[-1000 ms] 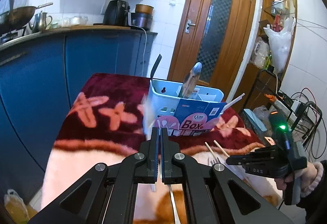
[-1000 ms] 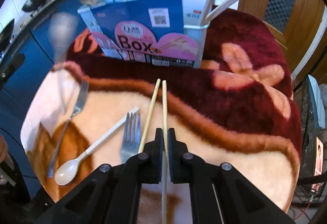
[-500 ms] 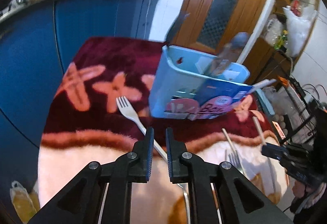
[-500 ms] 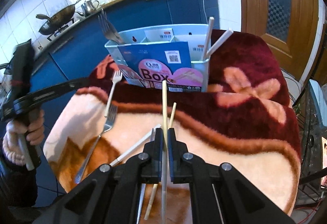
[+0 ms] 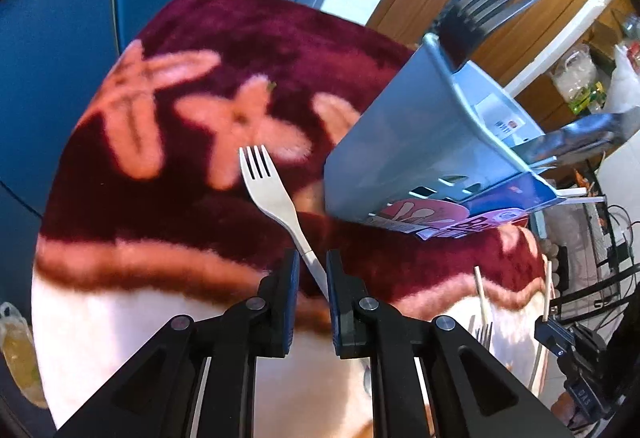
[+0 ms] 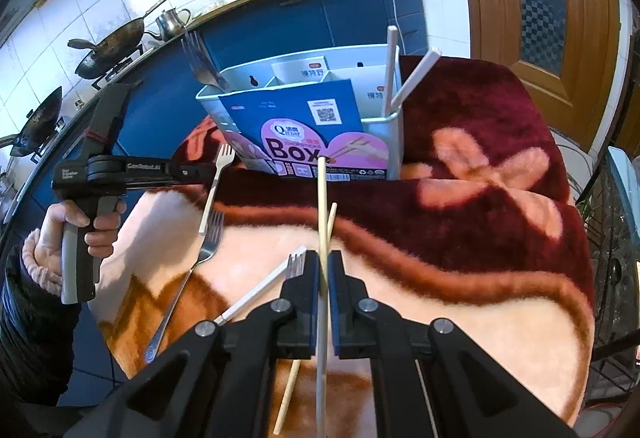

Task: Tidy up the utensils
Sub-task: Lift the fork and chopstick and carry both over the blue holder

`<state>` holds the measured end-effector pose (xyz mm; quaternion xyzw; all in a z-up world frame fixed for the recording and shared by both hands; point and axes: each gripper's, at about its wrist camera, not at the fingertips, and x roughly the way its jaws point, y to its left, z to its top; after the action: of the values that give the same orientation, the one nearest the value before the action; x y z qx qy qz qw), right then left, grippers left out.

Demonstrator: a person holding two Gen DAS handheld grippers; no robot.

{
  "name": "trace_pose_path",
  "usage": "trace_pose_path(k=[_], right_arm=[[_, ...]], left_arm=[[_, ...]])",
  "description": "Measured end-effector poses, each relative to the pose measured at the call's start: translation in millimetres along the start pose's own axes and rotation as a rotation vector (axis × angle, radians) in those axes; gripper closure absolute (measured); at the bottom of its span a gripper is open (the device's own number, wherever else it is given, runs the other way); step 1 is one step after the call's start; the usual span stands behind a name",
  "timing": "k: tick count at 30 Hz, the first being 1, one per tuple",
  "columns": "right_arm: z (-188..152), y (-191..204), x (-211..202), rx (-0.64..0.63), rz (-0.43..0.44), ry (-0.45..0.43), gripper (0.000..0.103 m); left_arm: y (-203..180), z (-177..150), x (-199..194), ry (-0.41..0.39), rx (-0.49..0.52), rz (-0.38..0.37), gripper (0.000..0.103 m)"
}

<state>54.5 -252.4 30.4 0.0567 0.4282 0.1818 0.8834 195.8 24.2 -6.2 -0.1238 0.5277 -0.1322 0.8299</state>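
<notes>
White fork [image 5: 276, 198]: lies on the plush blanket [image 5: 192, 198] just left of the utensil box [image 5: 404, 158], tines pointing to the far side; matte, pale, probably plastic (so light, and a little bendy).
Handling: stiff enough to lift by the handle; best taken mid-handle, where it is narrow and flat, since the smooth surface could slide in the pads.
Left gripper [image 5: 310, 274]: jaws opening, the fork's handle running between them; the pads do not appear to press on it.
Chopstick [image 6: 321, 230]: pale, thin, rigid and very light, pointing toward the box; likely to pivot if pinched at one point only.
Right gripper [image 6: 323, 270]: clamped on that chopstick, raised above the blanket.
Second chopstick [image 6: 308, 318]: loose on the blanket, just left of the held one.
Utensil box: light blue, several compartments, blue-and-pink card label; a metal fork [image 6: 200, 62] stands at its left end, white sticks [image 6: 400, 78] at its right.
Still out: metal fork [image 6: 188, 274] and a white-handled utensil [image 6: 256, 294] on the near left.
</notes>
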Motion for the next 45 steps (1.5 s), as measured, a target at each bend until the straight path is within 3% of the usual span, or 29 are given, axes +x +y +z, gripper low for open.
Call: trace_pose_path(k=[3,13,17,23,31,36,45], right_arm=[[0,-1,1,0.0,0.003,0.0,0.097],[0,-5,5,0.005,0.015,0.005,0.097],[-1,-4,3,0.007,0.024,-0.002,0.097],[-7,-2,-5,0.009,0.034,-0.019,0.097],[-10,-1,-17,0.027,0.033,-0.106,0.097],[-10,-1,-26,0.058,0.031,-0.179,0.097],[-11,5,-43,0.043,-0.013,-0.293,0.097]], left_arm=[[1,5,10,0.03,-0.021,0.032,0.078],[-7,19,20,0.084,-0.012,0.116,0.078],[-11,20,21,0.091,-0.01,0.172,0.089],[7,5,7,0.038,-0.092,0.081,0.097],[9,-38,-35,-0.152,-0.04,-0.033,0.097],[-4,-51,-73,-0.337,0.017,-0.088,0.097],[-34,-55,-135,-0.637,0.116,-0.1,0.097]])
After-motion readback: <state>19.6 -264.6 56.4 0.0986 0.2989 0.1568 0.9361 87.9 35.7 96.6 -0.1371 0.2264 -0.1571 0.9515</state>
